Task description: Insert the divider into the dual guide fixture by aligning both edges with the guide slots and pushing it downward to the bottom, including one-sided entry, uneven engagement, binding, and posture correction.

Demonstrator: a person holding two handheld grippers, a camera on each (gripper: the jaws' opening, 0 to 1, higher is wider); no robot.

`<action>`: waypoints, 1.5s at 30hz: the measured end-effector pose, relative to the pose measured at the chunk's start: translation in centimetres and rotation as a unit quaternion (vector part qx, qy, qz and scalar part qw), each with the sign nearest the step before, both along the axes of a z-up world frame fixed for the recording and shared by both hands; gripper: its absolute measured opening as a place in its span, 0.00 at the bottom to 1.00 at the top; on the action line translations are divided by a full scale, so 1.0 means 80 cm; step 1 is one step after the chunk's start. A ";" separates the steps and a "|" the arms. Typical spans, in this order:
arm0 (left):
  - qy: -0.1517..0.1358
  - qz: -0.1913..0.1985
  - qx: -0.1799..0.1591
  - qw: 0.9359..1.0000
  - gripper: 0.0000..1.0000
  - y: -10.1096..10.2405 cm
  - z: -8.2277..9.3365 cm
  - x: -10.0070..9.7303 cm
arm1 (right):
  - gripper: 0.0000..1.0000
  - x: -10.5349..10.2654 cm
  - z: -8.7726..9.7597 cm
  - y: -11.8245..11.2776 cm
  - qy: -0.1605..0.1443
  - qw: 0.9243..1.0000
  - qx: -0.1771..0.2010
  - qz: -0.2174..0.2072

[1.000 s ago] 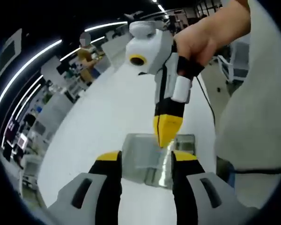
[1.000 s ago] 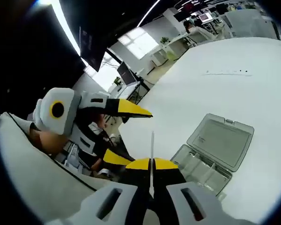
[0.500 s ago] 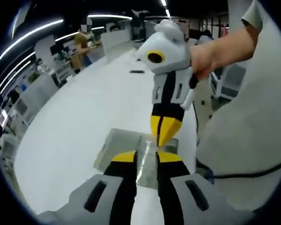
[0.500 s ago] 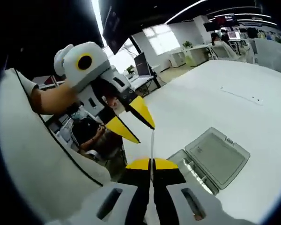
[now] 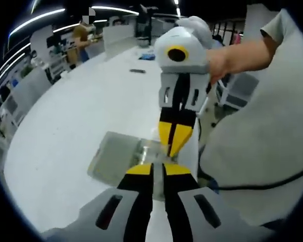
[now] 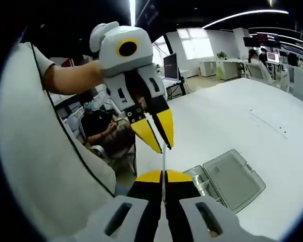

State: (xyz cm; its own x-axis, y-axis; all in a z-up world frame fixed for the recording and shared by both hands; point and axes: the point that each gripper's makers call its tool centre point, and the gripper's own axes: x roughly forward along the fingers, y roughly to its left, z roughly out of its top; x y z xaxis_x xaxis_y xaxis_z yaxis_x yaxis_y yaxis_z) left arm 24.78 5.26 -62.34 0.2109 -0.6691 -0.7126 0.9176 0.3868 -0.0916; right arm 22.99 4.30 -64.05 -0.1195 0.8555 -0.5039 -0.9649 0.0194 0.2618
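Note:
A thin clear divider (image 6: 163, 159) stands edge-on, with my right gripper (image 6: 163, 174) shut on its lower part. The left gripper (image 6: 163, 148) comes down from above, its yellow fingertips a little apart on either side of the divider's top edge. I cannot tell whether they touch it. Below lies the clear plastic guide box (image 6: 227, 174) with its lid open flat on the white table. In the left gripper view my own jaws (image 5: 158, 167) stand narrowly open over the same box (image 5: 118, 156). The right gripper (image 5: 174, 147) points down at them, held by a hand.
The white table (image 5: 76, 116) stretches far behind the box, with a small dark item (image 5: 138, 70) on it. A white-shirted torso (image 5: 257, 161) is close at the right. One person sits beyond the table edge (image 6: 98, 131). Office desks and chairs stand in the background.
My left jaws have narrowed from wide open to a small gap. The two grippers have drawn together, the left tips now at the divider's top edge. Both views have shifted.

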 end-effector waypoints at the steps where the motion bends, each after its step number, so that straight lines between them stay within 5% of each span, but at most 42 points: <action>1: 0.004 -0.002 0.000 1.000 0.03 0.000 0.000 -0.001 | 0.00 0.000 0.000 0.000 -0.002 1.000 0.000 0.001; 16: 0.074 -0.008 -0.003 0.997 0.00 0.000 -0.005 -0.012 | 0.00 -0.007 -0.004 0.001 -0.031 0.999 0.004 0.036; 45: 0.086 -0.036 0.030 0.995 0.00 -0.003 -0.011 -0.009 | 0.00 -0.003 -0.021 0.004 -0.007 0.999 0.023 0.025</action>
State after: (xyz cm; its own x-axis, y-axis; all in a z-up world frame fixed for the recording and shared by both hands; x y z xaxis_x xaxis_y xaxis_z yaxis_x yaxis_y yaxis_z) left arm 24.04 4.98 -63.24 0.0356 -0.6335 -0.7729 0.9162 0.3296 -0.2279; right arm 22.72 4.63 -65.76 -0.1554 0.8710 -0.4660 -0.9681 -0.0405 0.2472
